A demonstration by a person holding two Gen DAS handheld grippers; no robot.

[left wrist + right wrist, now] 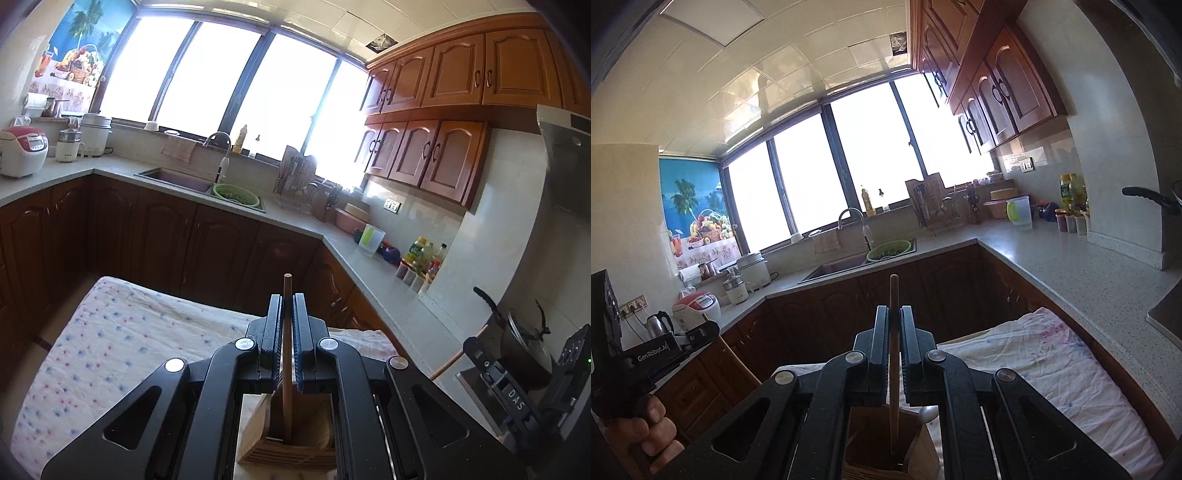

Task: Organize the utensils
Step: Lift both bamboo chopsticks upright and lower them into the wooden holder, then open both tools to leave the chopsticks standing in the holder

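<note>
Left gripper (287, 325), frame centre, clamped on upright wooden chopstick (287, 369) reaching into wooden utensil holder (288, 448) at bottom edge. Right gripper (894, 338) likewise clamped on wooden stick (894, 369) above holder.

Both tongs are pointing forward and tipped a little downward. The left tongs (287, 325) are sitting clamped nearly all the way, pads pinching a thin wooden stick (287, 354) that's standing upright between them. Same deal on the right tongs (894, 332): jaws squeezed in tight on a thin wooden stick (894, 354) poking up past the tips. From the right camera you can see the person's left hand (646, 432) at the lower left edge, fingers (657, 410) wrapping around the handle of the left tool.
</note>
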